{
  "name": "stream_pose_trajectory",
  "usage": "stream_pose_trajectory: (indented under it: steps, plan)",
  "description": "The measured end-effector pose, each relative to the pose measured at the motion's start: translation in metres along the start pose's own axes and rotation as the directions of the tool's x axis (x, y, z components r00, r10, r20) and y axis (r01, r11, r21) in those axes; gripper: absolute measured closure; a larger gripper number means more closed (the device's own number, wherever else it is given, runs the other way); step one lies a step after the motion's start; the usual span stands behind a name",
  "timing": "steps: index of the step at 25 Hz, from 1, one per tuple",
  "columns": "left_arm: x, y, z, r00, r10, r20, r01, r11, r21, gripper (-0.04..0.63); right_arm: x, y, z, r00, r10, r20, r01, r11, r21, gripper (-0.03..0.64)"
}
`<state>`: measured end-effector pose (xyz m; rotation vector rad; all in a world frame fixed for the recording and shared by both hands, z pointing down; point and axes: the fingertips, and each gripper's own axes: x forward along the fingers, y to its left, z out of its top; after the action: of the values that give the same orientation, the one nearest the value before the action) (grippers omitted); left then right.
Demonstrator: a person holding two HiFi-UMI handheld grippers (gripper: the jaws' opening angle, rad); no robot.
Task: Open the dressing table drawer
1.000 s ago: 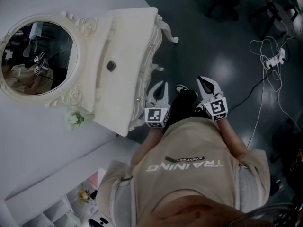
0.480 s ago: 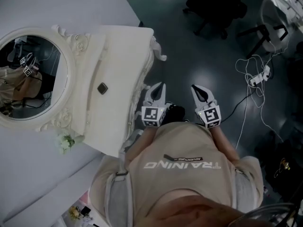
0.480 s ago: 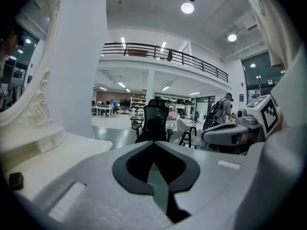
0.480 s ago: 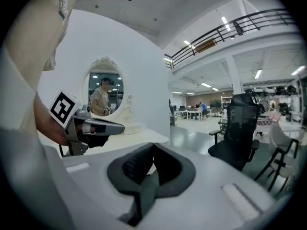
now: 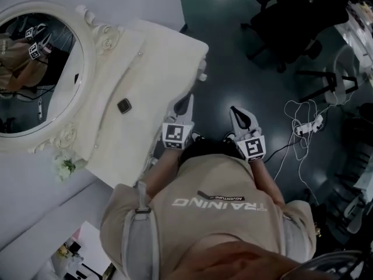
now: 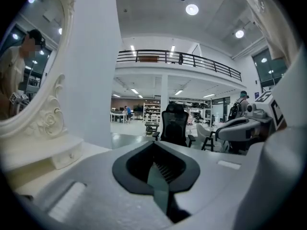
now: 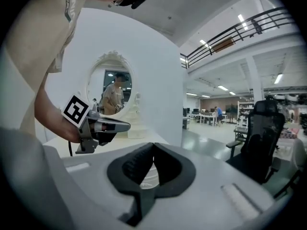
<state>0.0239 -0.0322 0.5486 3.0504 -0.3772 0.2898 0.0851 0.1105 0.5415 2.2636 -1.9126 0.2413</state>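
The white dressing table (image 5: 157,57) with its oval mirror (image 5: 35,69) fills the upper left of the head view. Its drawer front faces the person and is mostly hidden under the table's edge. My left gripper (image 5: 185,102) is shut and empty, held just off that front edge. My right gripper (image 5: 234,111) is also shut and empty, and hangs over the dark floor to the right. In the left gripper view the jaws (image 6: 154,145) meet, with the mirror (image 6: 29,66) at the left. From the right gripper view (image 7: 152,147) I see the left gripper (image 7: 103,127) before the mirror (image 7: 112,97).
A small dark object (image 5: 124,105) lies on the table top, and pale flowers (image 5: 64,168) sit by the mirror's base. Black office chairs (image 5: 285,22) stand at the upper right. White cables and a power strip (image 5: 303,127) trail over the floor. A white shelf (image 5: 76,249) is at the lower left.
The person has shifted along the table's front and the view has turned. Both grippers moved with them and stayed shut. The left gripper now sits closer to the table's front edge.
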Motion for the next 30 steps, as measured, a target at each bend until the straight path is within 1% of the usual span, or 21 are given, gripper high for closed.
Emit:
stream_pose_trajectory:
  steps: [4,6,7,10,14,17,20,22,24,26,28,30]
  plan:
    - [0.002,0.043,-0.007,0.993,0.117,-0.012,-0.117,0.993,-0.007,0.588,0.047,-0.006,-0.008,0.996,0.089,-0.032,-0.09,0.995,-0.035,0.614]
    - [-0.003,0.06,-0.01,0.98,0.195,-0.024,-0.196,0.98,-0.027,0.588,0.069,-0.008,-0.014,0.988,0.145,-0.052,-0.146,0.989,-0.032,0.612]
    - [-0.006,0.067,-0.009,0.97,0.244,-0.026,-0.244,0.969,-0.039,0.588,0.08,-0.01,-0.014,0.981,0.182,-0.059,-0.185,0.982,-0.039,0.614]
    - [-0.013,0.091,-0.004,0.923,0.384,-0.035,-0.385,0.921,-0.057,0.588,0.124,-0.018,-0.005,0.953,0.297,-0.051,-0.3,0.951,-0.069,0.614]
    - [0.002,0.108,0.007,0.858,0.509,-0.063,-0.512,0.858,-0.047,0.588,0.178,-0.042,0.022,0.906,0.424,0.001,-0.422,0.901,-0.1,0.614]
    - [0.025,0.118,0.018,0.798,0.599,-0.066,-0.602,0.797,-0.045,0.588,0.214,-0.07,0.039,0.86,0.509,0.028,-0.501,0.855,-0.136,0.614]
    - [0.047,0.127,0.03,0.733,0.677,-0.065,-0.68,0.731,-0.05,0.588,0.247,-0.09,0.047,0.817,0.577,0.026,-0.57,0.812,-0.127,0.613]
    - [0.058,0.13,0.039,0.695,0.717,-0.062,-0.719,0.693,-0.054,0.588,0.26,-0.095,0.051,0.778,0.628,0.02,-0.621,0.774,-0.129,0.612]
    - [0.067,0.132,0.044,0.666,0.743,-0.067,-0.746,0.663,-0.065,0.588,0.27,-0.095,0.054,0.74,0.672,0.013,-0.665,0.735,-0.134,0.613]
    - [0.071,0.135,0.042,0.644,0.76,-0.086,-0.765,0.639,-0.081,0.588,0.279,-0.092,0.055,0.709,0.706,0.01,-0.699,0.704,-0.124,0.612]
    - [0.072,0.137,0.034,0.626,0.772,-0.11,-0.78,0.62,-0.086,0.588,0.289,-0.088,0.048,0.679,0.734,-0.002,-0.73,0.675,-0.108,0.612]
    - [0.071,0.141,0.03,0.612,0.781,-0.12,-0.791,0.607,-0.083,0.588,0.299,-0.081,0.04,0.649,0.76,-0.023,-0.758,0.645,-0.097,0.614]
